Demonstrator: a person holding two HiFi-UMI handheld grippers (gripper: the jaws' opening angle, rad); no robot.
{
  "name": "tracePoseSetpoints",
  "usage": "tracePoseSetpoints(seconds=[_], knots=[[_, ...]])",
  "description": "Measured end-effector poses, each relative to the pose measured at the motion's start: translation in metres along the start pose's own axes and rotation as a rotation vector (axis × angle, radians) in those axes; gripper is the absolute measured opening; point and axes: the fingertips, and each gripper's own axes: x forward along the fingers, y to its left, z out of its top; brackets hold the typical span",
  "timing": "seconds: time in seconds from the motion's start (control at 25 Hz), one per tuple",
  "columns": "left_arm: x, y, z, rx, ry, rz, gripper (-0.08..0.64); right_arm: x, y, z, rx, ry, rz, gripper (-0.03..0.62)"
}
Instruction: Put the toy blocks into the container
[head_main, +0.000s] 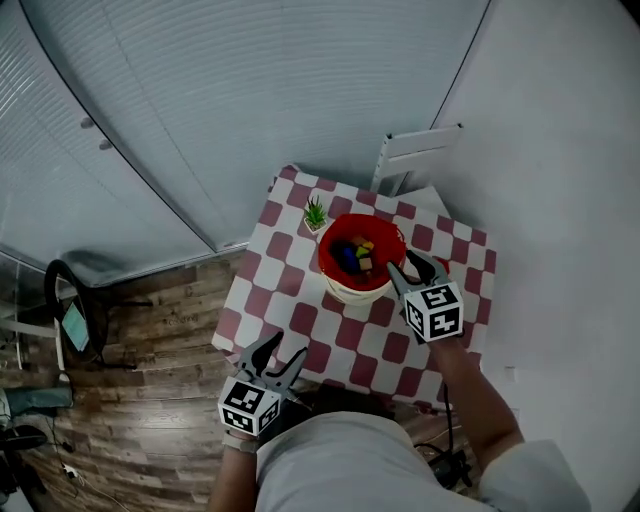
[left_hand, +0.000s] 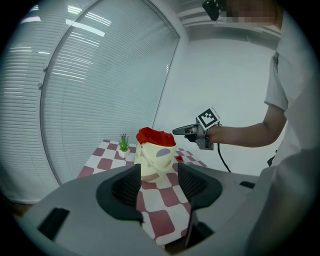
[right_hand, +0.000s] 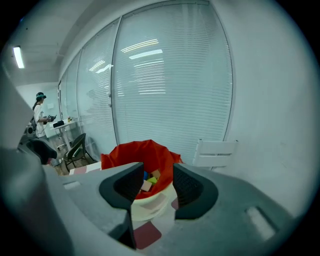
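A cream bucket (head_main: 357, 289) with a red liner stands at the middle of the checked table (head_main: 300, 320). Several coloured toy blocks (head_main: 354, 254) lie inside it. My right gripper (head_main: 403, 262) hovers at the bucket's right rim, open, with nothing between its jaws. The right gripper view looks over the red liner (right_hand: 142, 152) at the blocks (right_hand: 149, 180). My left gripper (head_main: 287, 347) hangs open and empty over the table's near left edge, aimed at the bucket (left_hand: 155, 160). A small red thing (left_hand: 179, 159) lies on the table beside the bucket; I cannot tell whether it is a block.
A small potted plant (head_main: 316, 215) stands behind and left of the bucket. A white chair (head_main: 415, 150) is at the table's far side against the wall. A black office chair (head_main: 70, 300) is on the wooden floor at left. A person (right_hand: 39, 112) stands far off.
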Motion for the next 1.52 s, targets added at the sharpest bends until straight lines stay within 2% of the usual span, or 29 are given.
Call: tracePoseSetpoints(seconds=[0.4,0.76,1.04,1.52], knots=[[0.036,-0.033,0.002,0.059,0.056,-0.116,0.216,-0.051,-0.06,-0.053,0.093,0.032,-0.149,0.173],[0.065,-0.057,-0.003,0.083,0.118,-0.162,0.216,-0.068,-0.103,-0.119,0.152,0.107,-0.229,0.173],[0.085,-0.068,-0.008,0.084,0.159,-0.156,0.216,-0.056,-0.131,-0.16,0.177,0.154,-0.233,0.173],[0.102,-0.071,-0.021,0.046,0.217,-0.087,0.216,-0.012,-0.161,-0.204,0.159,0.211,-0.187,0.19]])
